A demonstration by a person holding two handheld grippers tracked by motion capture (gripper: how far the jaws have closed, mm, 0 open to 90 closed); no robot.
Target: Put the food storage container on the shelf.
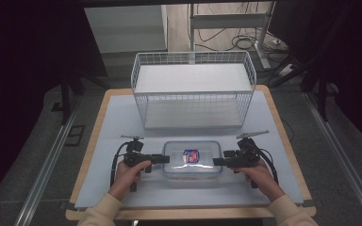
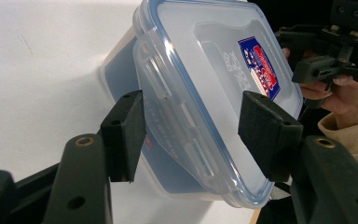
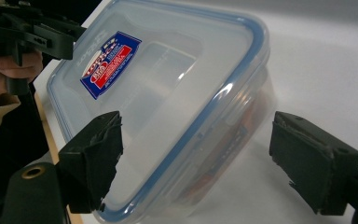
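A clear plastic container (image 1: 192,159) with a blue-sealed snap lid and a red-and-blue label lies flat on the white-covered bench (image 1: 122,117), just in front of an empty white wire basket (image 1: 192,89). The left gripper (image 1: 165,159) meets the container's left end and the right gripper (image 1: 217,162) its right end, each held level and pointing inward at the other, with the person's hands wrapped round the grips from below and the forearms entering from the near edge. In the left gripper view the jaws straddle the lid edge and latch flap, the lower pad at the wall and the upper pad on or just above the lid; whether they press cannot be told. In the right gripper view the jaws stand spread, with the container's corner between them and a clear gap at the far pad. The likely risk is an uneven lift: if one side bites only the thin lid rim or the latch, the container may tilt, slip, or its lid spring open.
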